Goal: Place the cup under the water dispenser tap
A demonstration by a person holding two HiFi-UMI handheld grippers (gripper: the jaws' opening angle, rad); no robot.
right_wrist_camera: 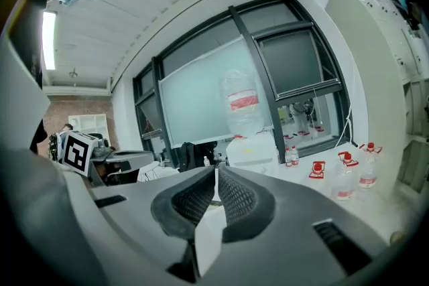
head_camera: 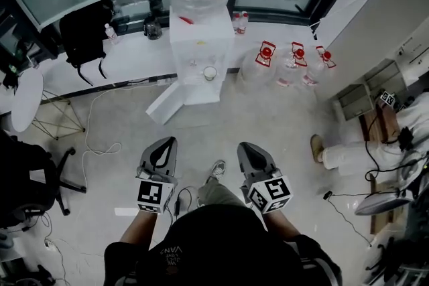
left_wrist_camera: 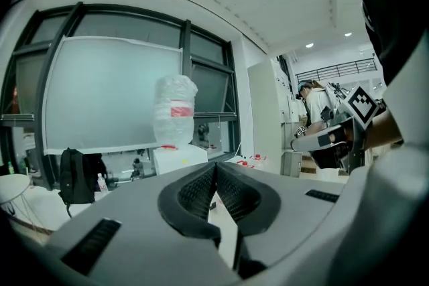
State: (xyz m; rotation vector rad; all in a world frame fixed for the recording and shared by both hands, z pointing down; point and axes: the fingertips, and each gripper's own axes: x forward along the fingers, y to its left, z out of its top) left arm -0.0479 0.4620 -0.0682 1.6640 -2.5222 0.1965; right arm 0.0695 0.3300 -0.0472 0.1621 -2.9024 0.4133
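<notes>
cup (head_camera: 210,73) sitting under the water dispenser (head_camera: 200,37) tap, well away from both grippers, left gripper (head_camera: 163,145) jaws pressed together on nothing, right gripper (head_camera: 250,149) same deal, tips touching, empty

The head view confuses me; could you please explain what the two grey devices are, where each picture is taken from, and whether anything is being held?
No robot here: a person holds a two-jaw tool in each hand. The head view looks down from a camera on their head, showing the left gripper and right gripper. The other two pictures come from cameras riding on each gripper. Both pairs of jaws are closed and hold nothing. Ahead stands a white water dispenser with what looks like a small cup in its alcove; water jugs with red caps stand beside it.
</notes>
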